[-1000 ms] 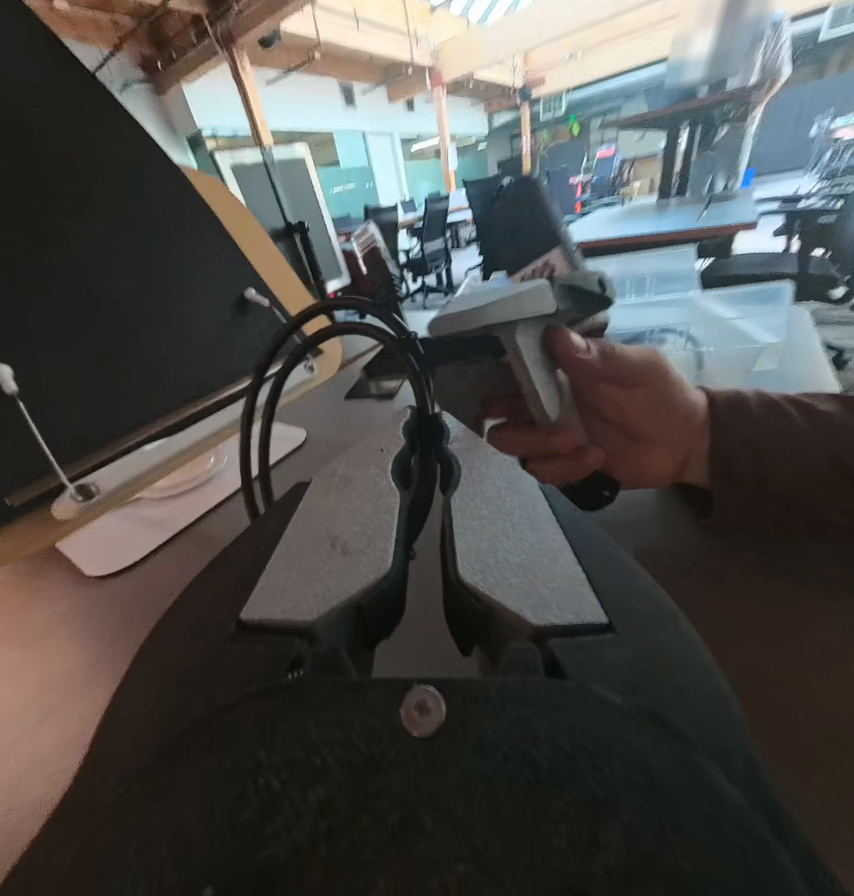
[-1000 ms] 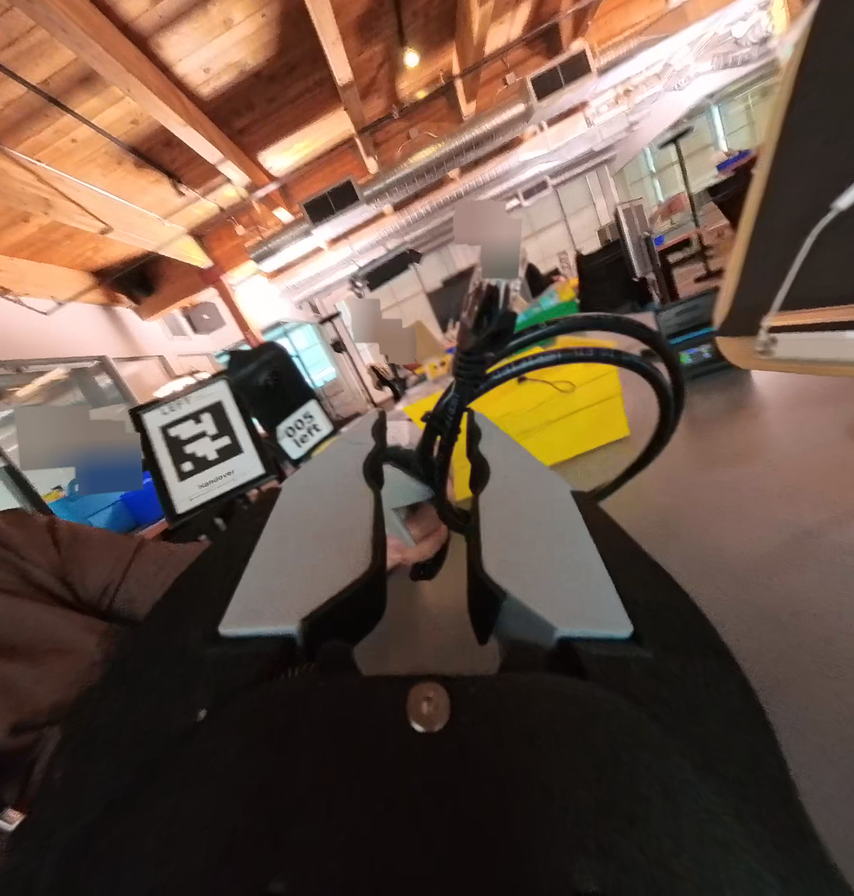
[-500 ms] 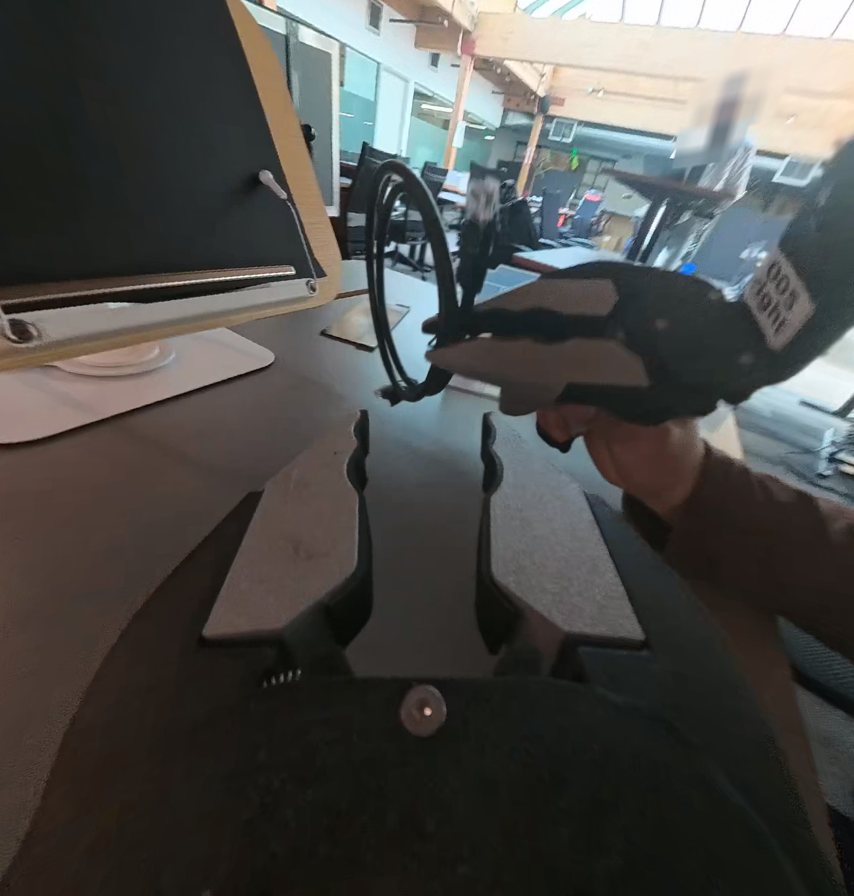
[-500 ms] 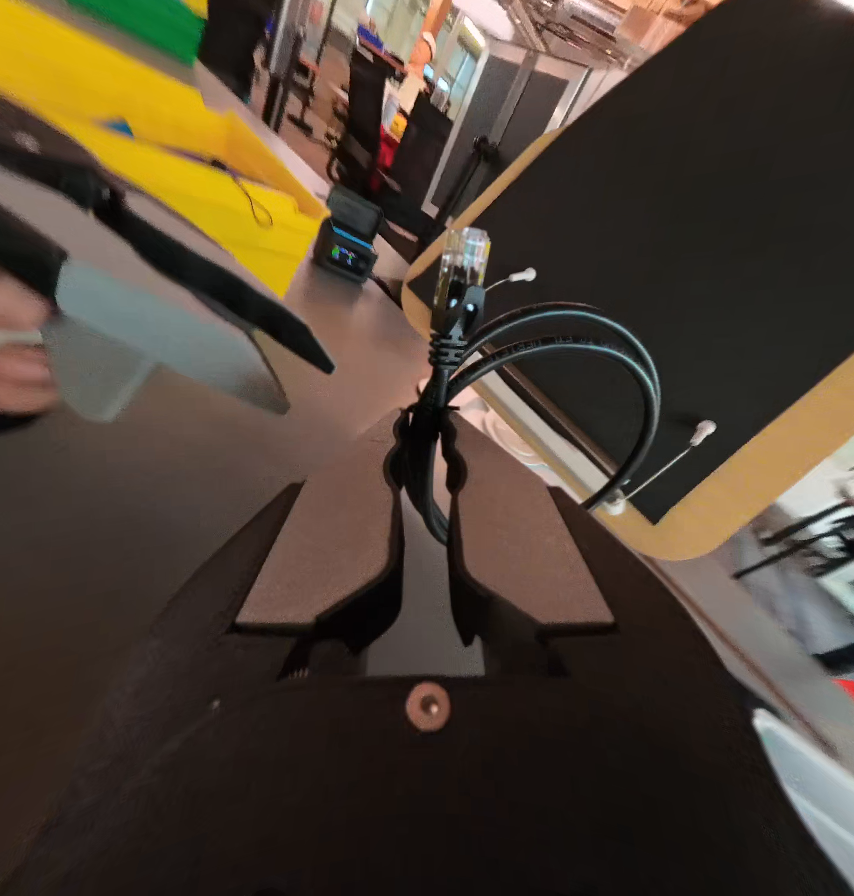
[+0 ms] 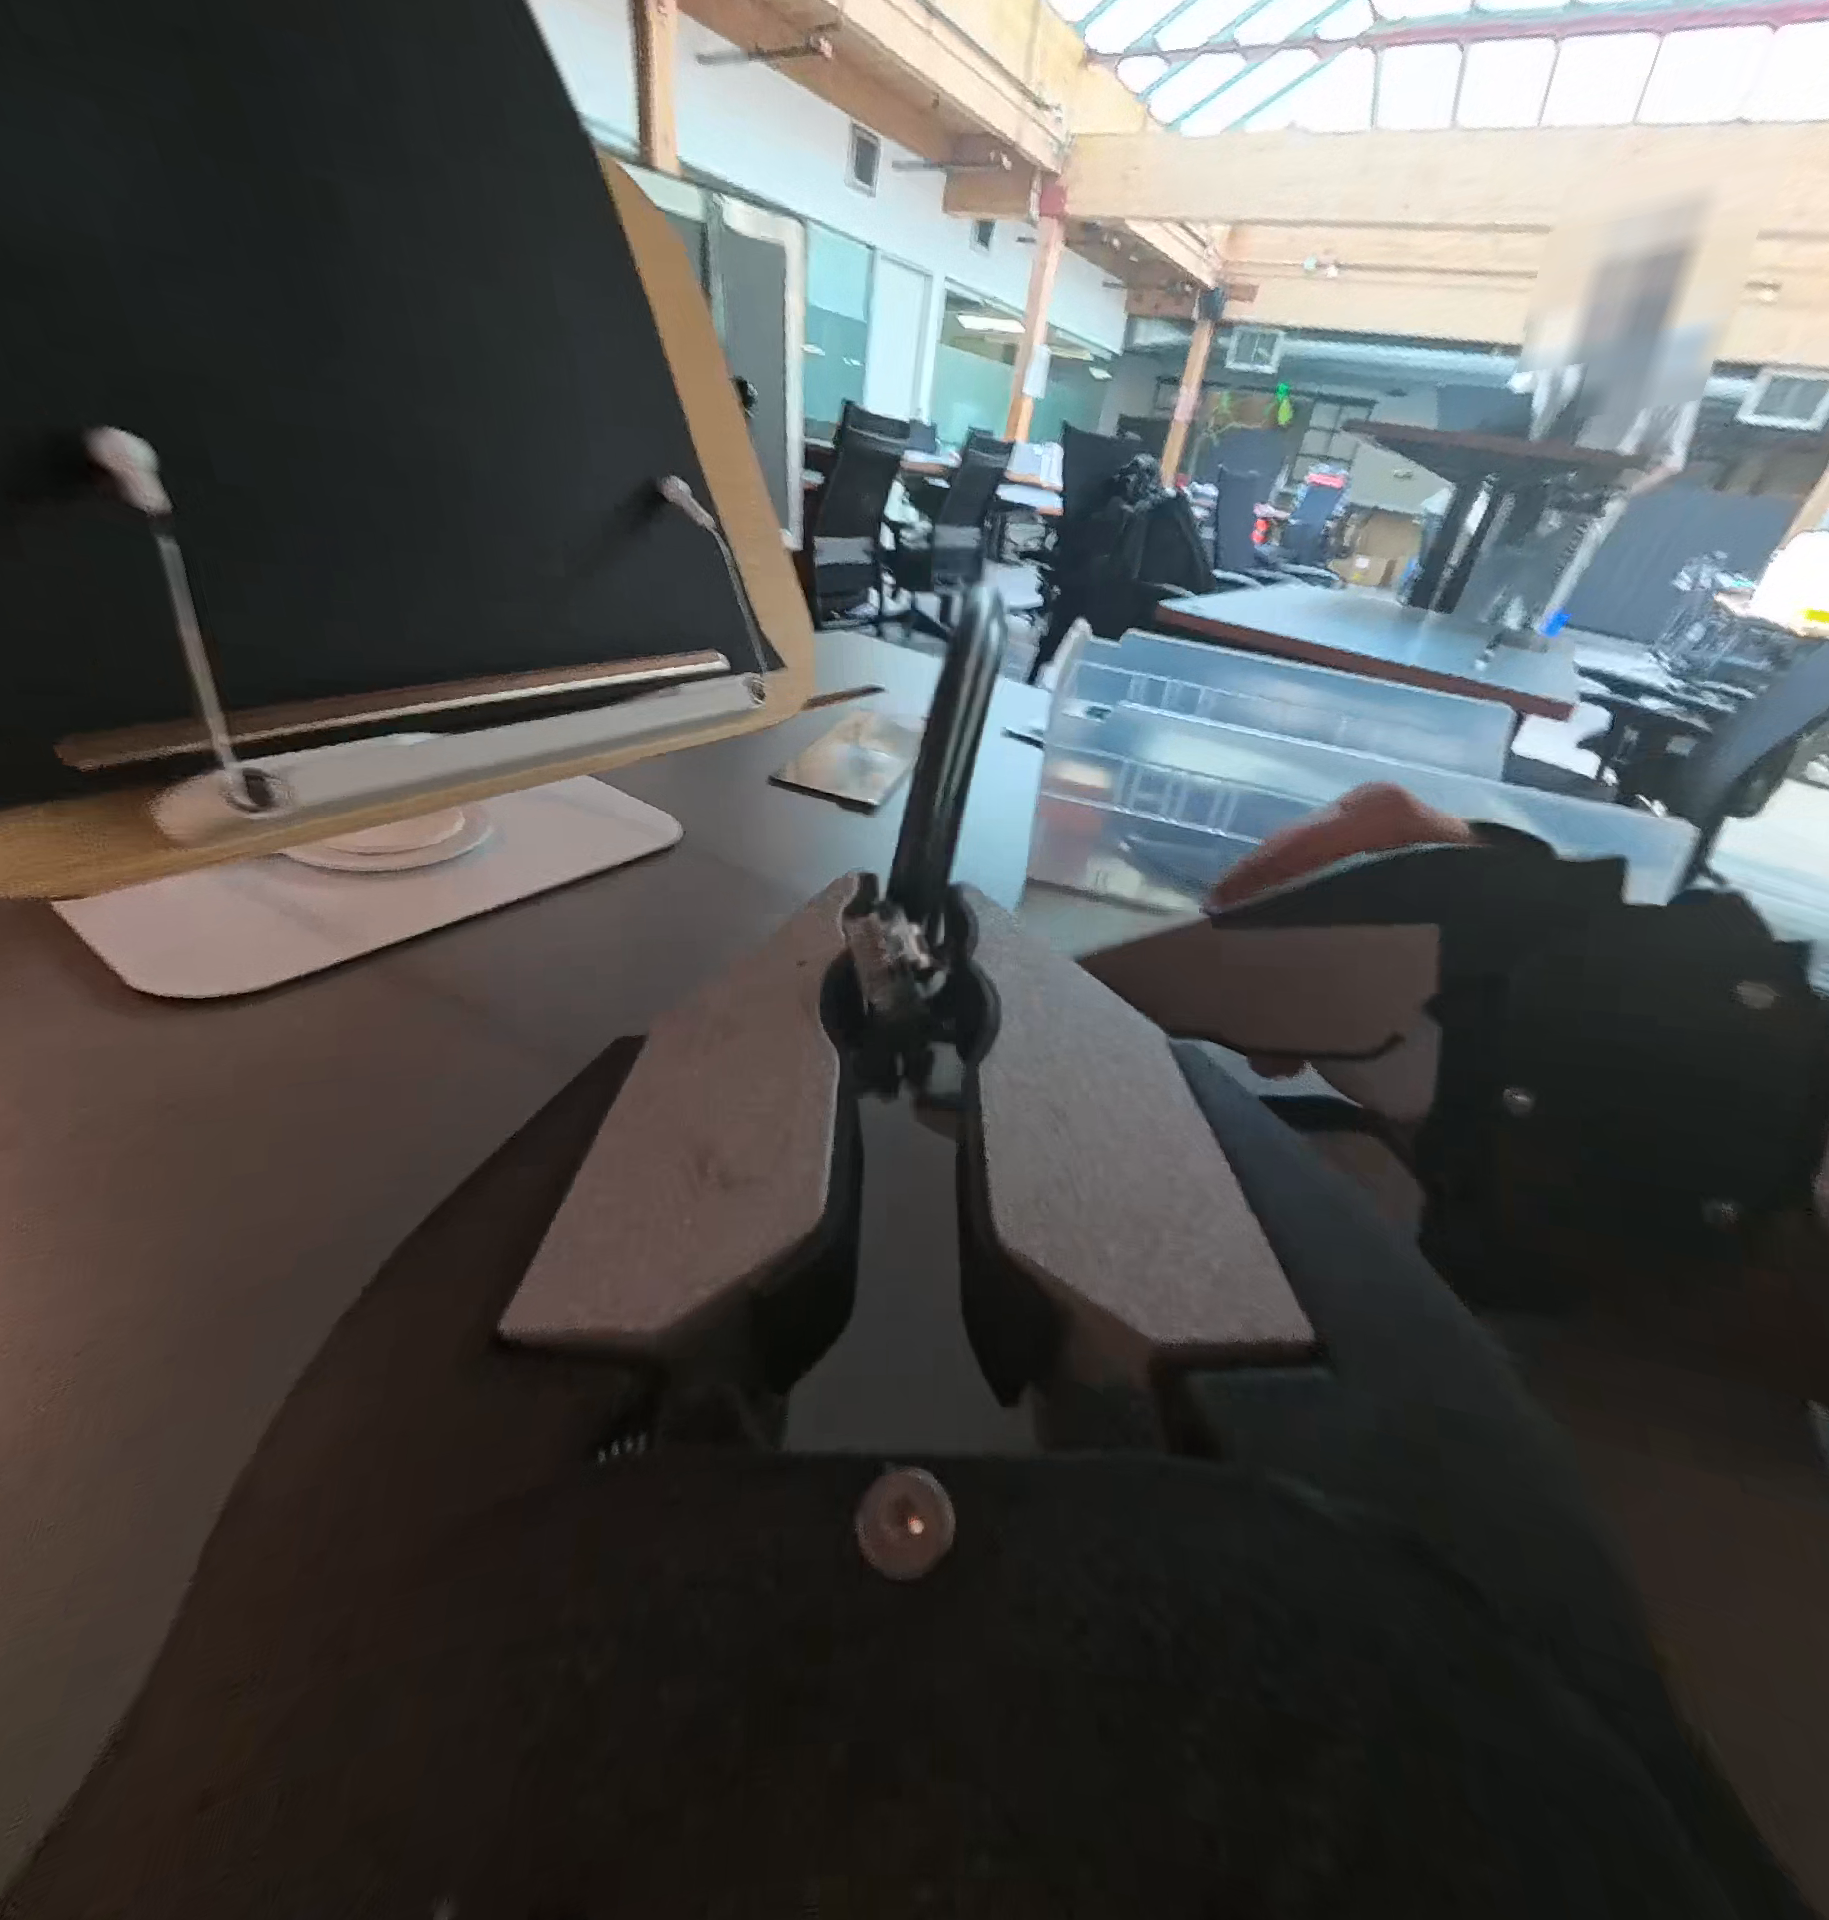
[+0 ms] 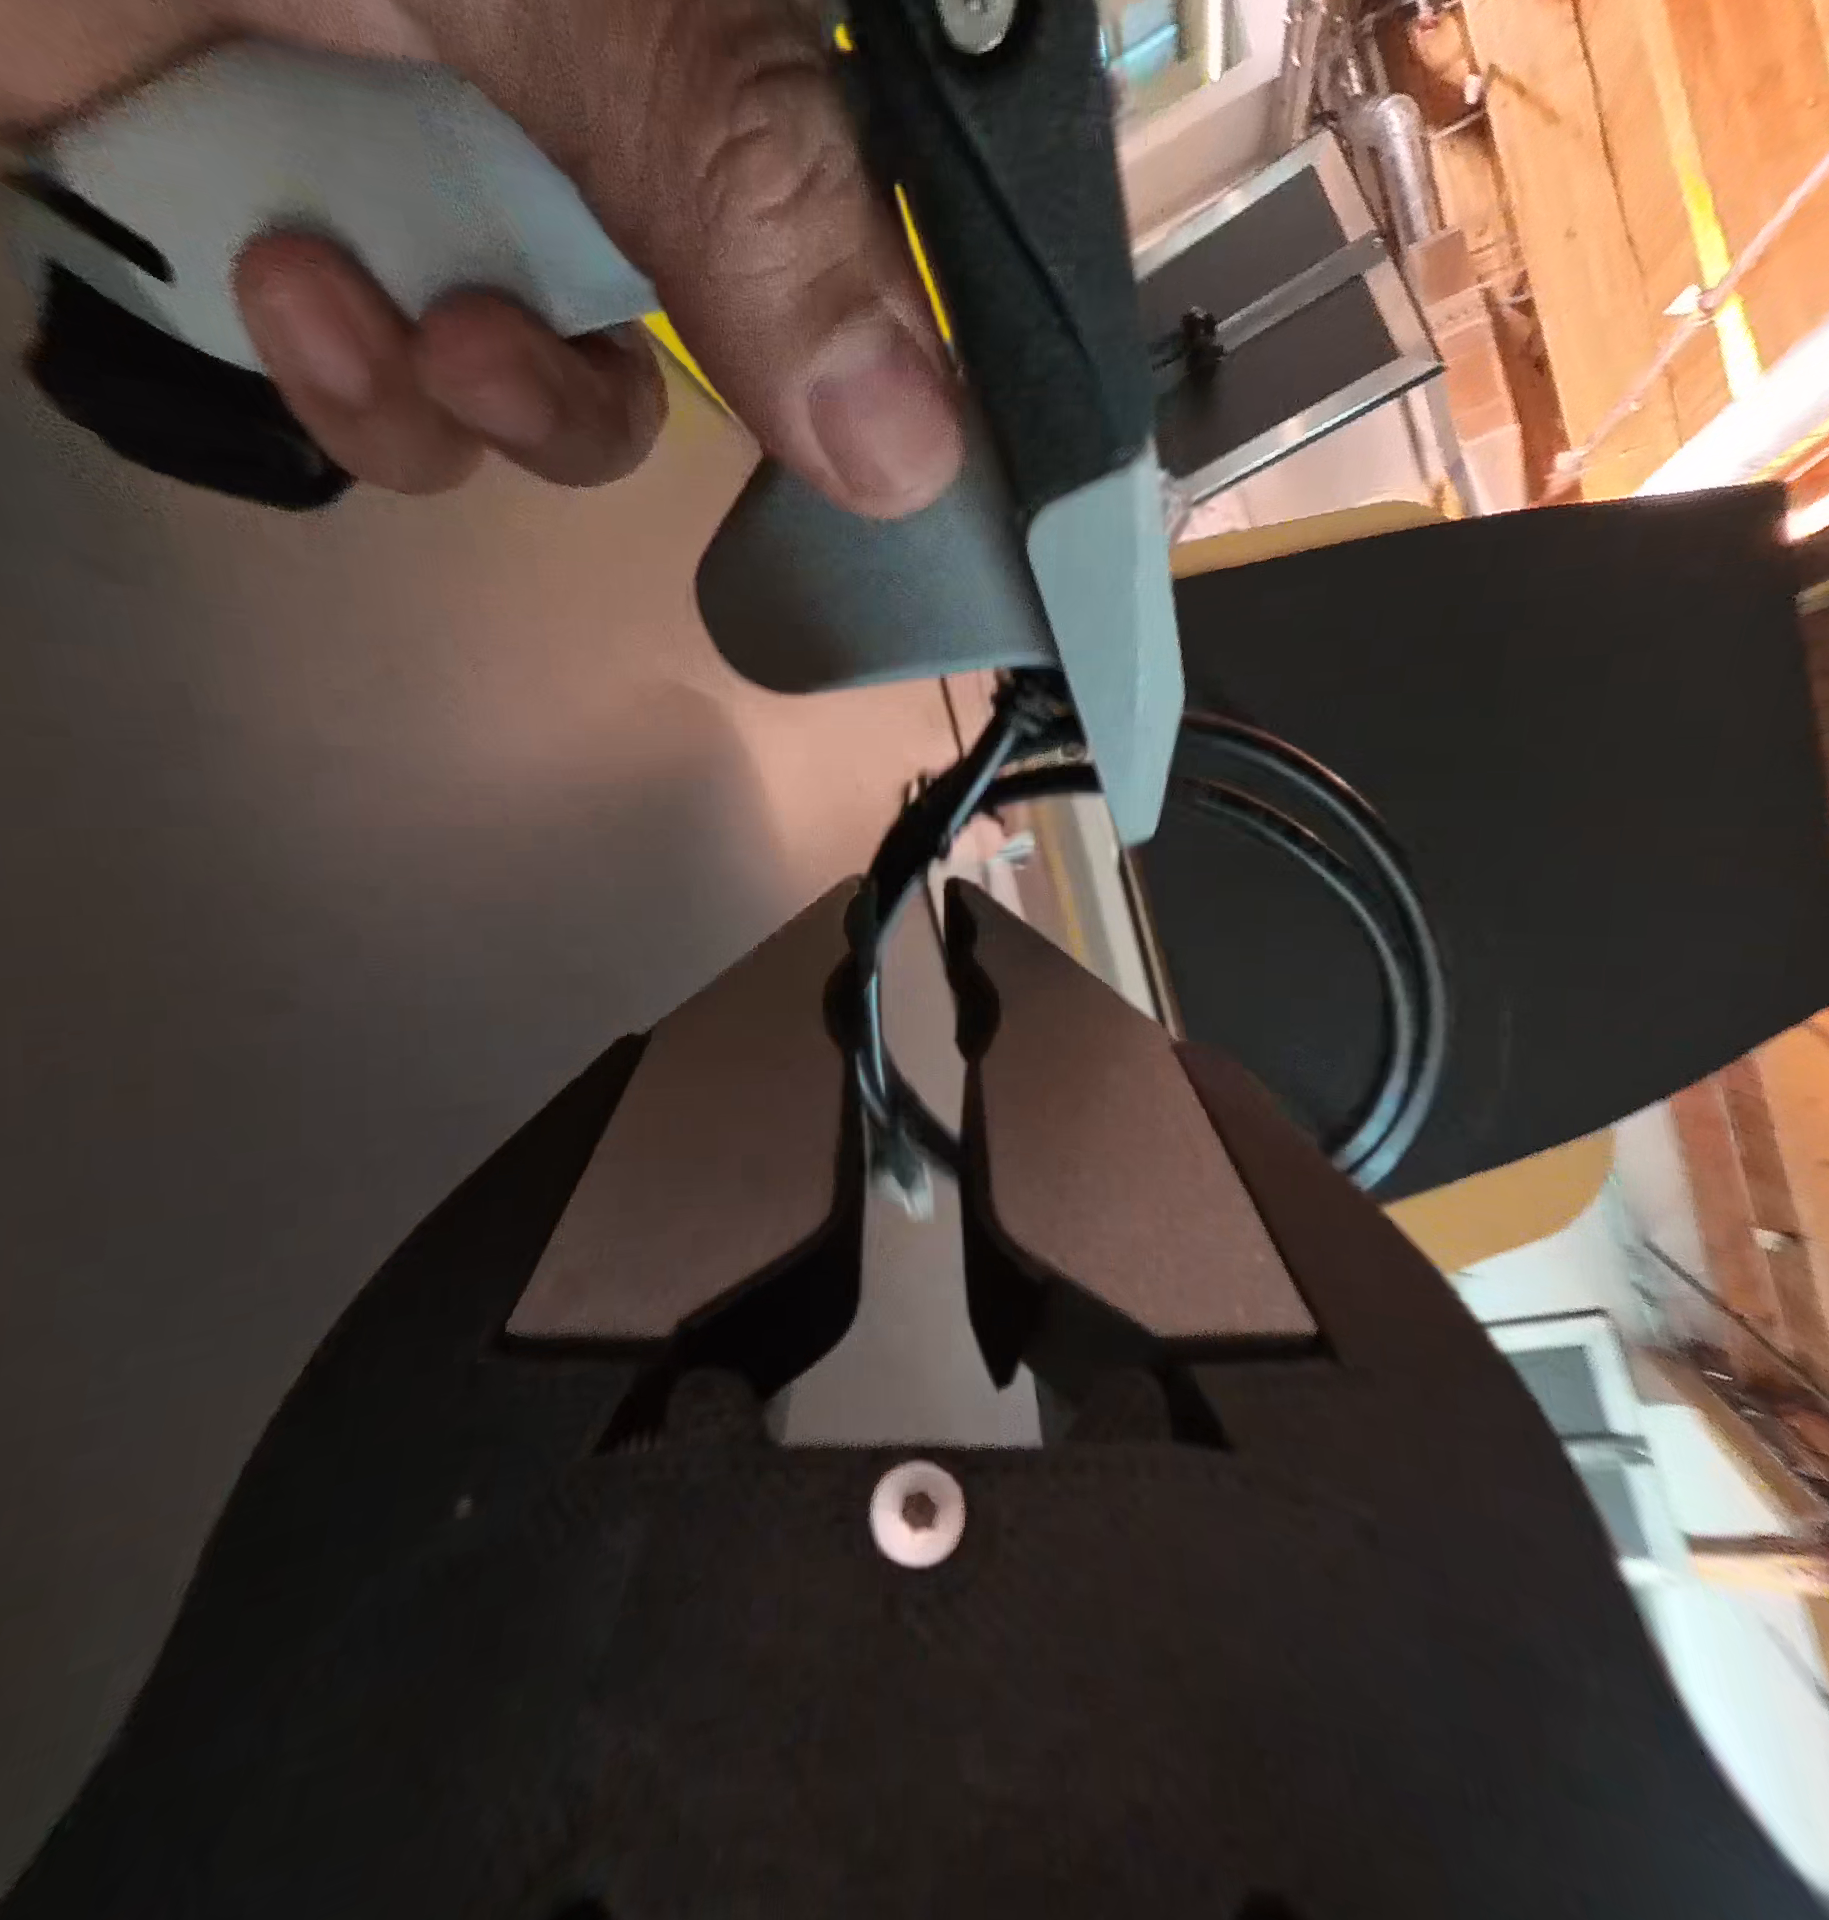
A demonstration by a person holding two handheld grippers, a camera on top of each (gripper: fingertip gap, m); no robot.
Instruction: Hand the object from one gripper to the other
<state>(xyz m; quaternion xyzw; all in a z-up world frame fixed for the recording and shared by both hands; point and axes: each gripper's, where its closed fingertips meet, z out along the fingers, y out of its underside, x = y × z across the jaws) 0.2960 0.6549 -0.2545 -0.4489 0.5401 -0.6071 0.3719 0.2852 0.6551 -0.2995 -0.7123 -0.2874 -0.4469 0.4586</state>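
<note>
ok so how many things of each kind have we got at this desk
grippers: 2 (left gripper, right gripper)
black looped cable: 1
book stand: 1
clear plastic bin: 1
total: 5

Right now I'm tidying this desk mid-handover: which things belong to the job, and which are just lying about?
Job: black cable, left gripper, right gripper.
Lying about: black board stand, clear plastic bins, office chairs.
</note>
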